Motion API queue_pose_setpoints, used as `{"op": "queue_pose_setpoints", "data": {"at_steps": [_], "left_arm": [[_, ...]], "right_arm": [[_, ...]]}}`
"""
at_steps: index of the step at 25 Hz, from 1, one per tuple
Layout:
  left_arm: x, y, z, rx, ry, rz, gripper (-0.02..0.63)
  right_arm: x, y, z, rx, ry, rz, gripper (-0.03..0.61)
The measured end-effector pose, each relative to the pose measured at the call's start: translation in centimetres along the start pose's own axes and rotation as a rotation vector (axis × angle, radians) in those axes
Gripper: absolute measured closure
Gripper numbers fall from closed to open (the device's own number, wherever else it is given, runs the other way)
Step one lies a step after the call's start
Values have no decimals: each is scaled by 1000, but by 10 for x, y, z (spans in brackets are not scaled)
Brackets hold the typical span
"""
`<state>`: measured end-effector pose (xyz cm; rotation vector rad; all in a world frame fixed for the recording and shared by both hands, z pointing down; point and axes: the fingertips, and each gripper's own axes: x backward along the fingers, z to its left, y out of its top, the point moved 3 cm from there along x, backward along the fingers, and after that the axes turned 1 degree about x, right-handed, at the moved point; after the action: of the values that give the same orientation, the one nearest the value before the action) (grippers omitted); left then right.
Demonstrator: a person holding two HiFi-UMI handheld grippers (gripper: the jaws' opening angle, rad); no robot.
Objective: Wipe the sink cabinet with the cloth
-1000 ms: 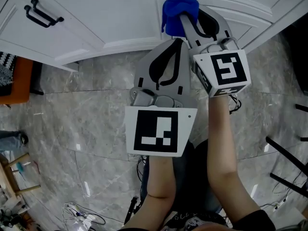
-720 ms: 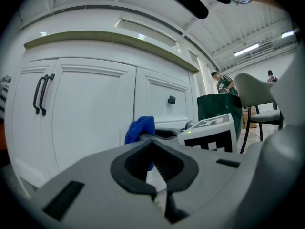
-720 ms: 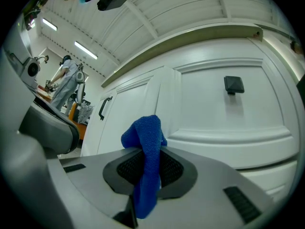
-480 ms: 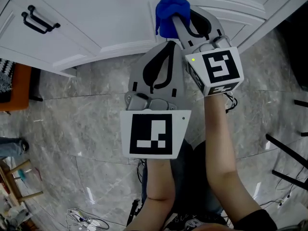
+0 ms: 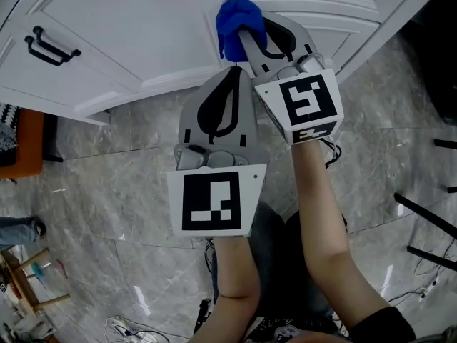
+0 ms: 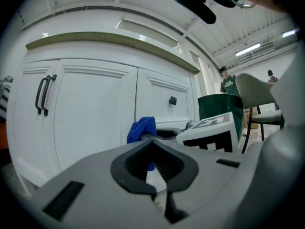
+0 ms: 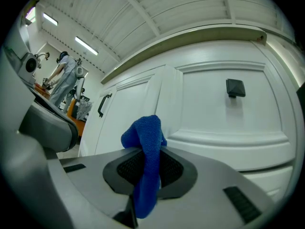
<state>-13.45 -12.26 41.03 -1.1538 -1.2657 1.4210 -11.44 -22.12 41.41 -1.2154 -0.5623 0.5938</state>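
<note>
Low against the white sink cabinet (image 5: 143,34), near the seam between two doors: blue cloth (image 5: 234,16) clamped in the closed jaws of the right gripper (image 7: 147,150), bunched above the tips, with contact on the panel not certain. Just beside and behind, left gripper (image 6: 153,140) with jaws together on nothing. Probably mid-wipe; next, press the cloth onto the door face and sweep across, steering clear of the black handles (image 5: 50,45).

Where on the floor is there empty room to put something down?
The grey floor is bare left of the left gripper, below the cabinet. Another bare patch lies right of the right gripper, before the black legs. Cables crowd the bottom-left corner.
</note>
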Motion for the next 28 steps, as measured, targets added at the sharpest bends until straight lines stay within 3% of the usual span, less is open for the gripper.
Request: {"op": "queue_pose_setpoints", "data": {"at_steps": [28], "left_arm": [[-7,3,-27,-23,-76,8,609]], "right_arm": [[21,-7,-33,-40,-83,26,520]]}}
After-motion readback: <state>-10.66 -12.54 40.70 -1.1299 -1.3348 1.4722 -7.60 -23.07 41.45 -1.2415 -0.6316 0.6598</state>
